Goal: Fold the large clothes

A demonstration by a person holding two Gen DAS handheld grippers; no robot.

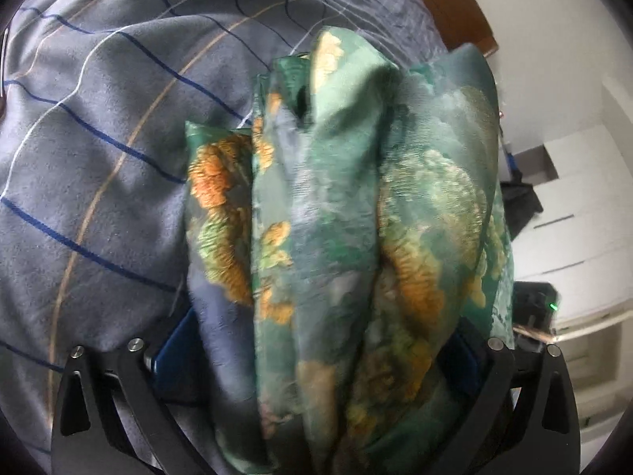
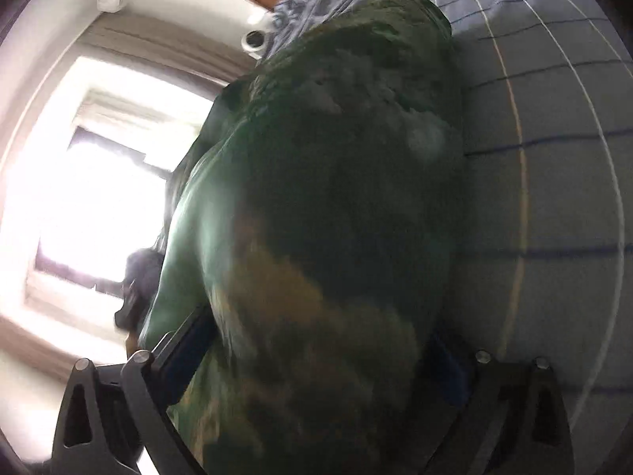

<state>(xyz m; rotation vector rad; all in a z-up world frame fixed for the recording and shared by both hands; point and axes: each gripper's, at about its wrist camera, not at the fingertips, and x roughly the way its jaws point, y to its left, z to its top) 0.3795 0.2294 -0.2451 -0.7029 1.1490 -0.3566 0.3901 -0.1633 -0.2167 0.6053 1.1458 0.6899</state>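
The grey striped bedsheet [image 1: 99,138] fills the background from 7 to 12 o'clock in the left wrist view and from 12 to 4 o'clock in the right wrist view, with a brown headboard [image 1: 447,4] at its far edge. Over it hangs the green floral garment [image 1: 336,217], gathered into long vertical folds whose long axis runs from 6 toward 12 o'clock, straight ahead of both cameras; in the right wrist view the same cloth [image 2: 336,198] reads dark and blurred against the bright window [image 2: 99,166] at 9 o'clock. The left gripper [image 1: 316,356] is clamped on the bunched fabric, its blue pads pressed in from 7 and 5 o'clock. The right gripper [image 2: 316,356] grips the cloth likewise, fabric filling the whole gap between its fingers. Neither hand looks nearer: both hold an edge, with the body of the garment trailing away toward the bed, so the coming fold probably depends on laying that length down along the sheet
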